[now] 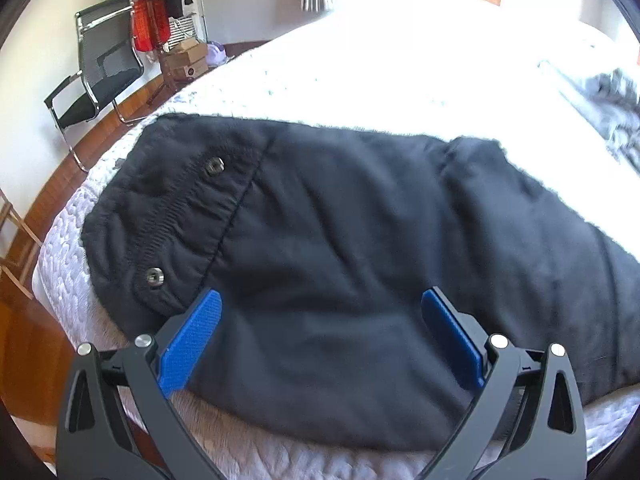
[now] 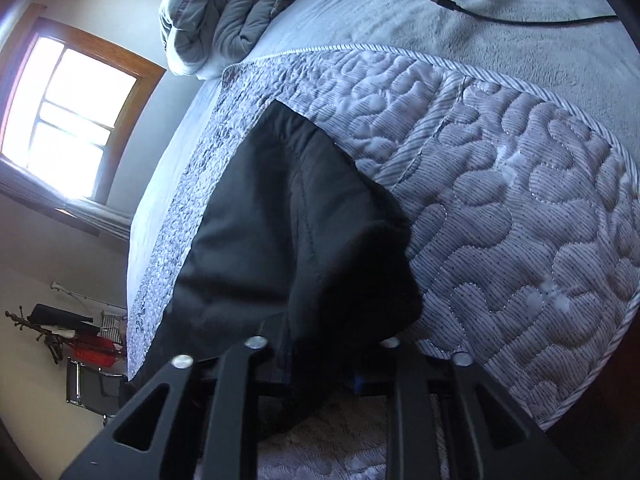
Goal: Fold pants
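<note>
Your left gripper (image 1: 320,334) hovers with jaws released over the pants (image 1: 340,240), lying on the bed's quilt (image 2: 520,220); your right gripper (image 2: 320,364) clenches their cloth, apparently to lift a fold.

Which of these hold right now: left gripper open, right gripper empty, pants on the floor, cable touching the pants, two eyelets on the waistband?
1. The left gripper is open. True: its blue pads stand wide apart above the pants.
2. The right gripper is empty. False: black pants fabric is bunched between its fingers.
3. The pants lie on the floor. False: they lie on a quilt on the bed.
4. The cable touches the pants. False: it lies apart, farther up the bed.
5. The waistband has two metal eyelets. True.
</note>
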